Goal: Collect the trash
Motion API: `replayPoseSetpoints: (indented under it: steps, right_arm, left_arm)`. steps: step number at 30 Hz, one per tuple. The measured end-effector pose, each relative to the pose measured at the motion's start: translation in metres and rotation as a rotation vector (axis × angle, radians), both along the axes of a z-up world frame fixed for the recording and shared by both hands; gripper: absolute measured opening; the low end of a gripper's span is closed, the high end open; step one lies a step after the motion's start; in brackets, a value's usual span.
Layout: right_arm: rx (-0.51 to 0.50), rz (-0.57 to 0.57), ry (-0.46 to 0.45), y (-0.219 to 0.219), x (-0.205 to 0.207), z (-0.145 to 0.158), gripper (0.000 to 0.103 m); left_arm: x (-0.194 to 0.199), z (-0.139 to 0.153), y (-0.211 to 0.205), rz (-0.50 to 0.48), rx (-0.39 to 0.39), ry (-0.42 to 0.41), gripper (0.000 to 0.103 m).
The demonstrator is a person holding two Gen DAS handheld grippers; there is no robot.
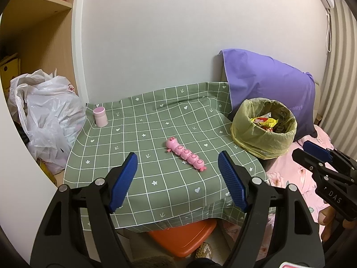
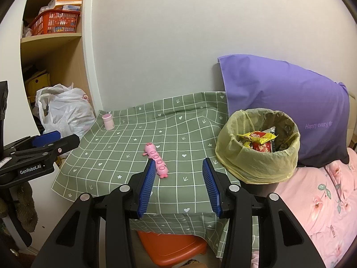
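A bin (image 1: 264, 131) (image 2: 258, 149) lined with a yellow-green bag stands at the table's right edge, with snack wrappers (image 1: 264, 121) (image 2: 256, 137) inside. A pink caterpillar toy (image 1: 185, 154) (image 2: 156, 159) lies mid-table on the green checked cloth (image 1: 138, 134) (image 2: 125, 147). A small pink jar (image 1: 100, 116) (image 2: 108, 121) stands at the far left corner. My left gripper (image 1: 178, 179) hovers open over the near table edge, nothing between its blue pads. My right gripper (image 2: 178, 186) is also open and empty, just right of the toy; it shows in the left wrist view (image 1: 312, 154).
A white plastic bag (image 1: 46, 120) (image 2: 67, 114) bulges left of the table below shelves with a red basket (image 2: 54, 22). A purple pillow (image 1: 267, 84) (image 2: 285, 102) leans on the wall behind the bin. Pink floral bedding (image 2: 323, 201) lies right. An orange stool (image 1: 185, 237) (image 2: 169, 248) sits under the table.
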State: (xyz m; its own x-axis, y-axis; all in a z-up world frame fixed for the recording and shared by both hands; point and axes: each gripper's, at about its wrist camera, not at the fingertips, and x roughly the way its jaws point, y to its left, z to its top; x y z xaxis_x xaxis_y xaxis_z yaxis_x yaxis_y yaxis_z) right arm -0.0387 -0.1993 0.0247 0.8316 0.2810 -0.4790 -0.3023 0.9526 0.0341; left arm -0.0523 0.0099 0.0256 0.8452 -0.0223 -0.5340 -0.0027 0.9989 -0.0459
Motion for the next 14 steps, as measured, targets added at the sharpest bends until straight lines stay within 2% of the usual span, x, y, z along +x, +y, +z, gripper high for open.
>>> replayPoseSetpoints:
  steps: [5, 7, 11, 14]
  right_arm:
    - [-0.019, -0.001, 0.002, 0.006, 0.002, 0.002, 0.042]
    - [-0.036, -0.001, 0.005, 0.010, 0.007, 0.001, 0.045]
    - [-0.049, 0.037, 0.040, 0.016, 0.036, -0.008, 0.050]
    - [-0.089, 0.107, 0.074, 0.027, 0.079, -0.022, 0.056]
  left_arm:
    - [0.001, -0.003, 0.001, 0.017, -0.007, 0.002, 0.071]
    - [0.005, -0.007, 0.005, 0.029, -0.019, 0.023, 0.071]
    - [0.035, -0.035, 0.035, 0.100, -0.099, 0.135, 0.071]
    - [0.073, -0.065, 0.061, 0.197, -0.093, 0.213, 0.071]
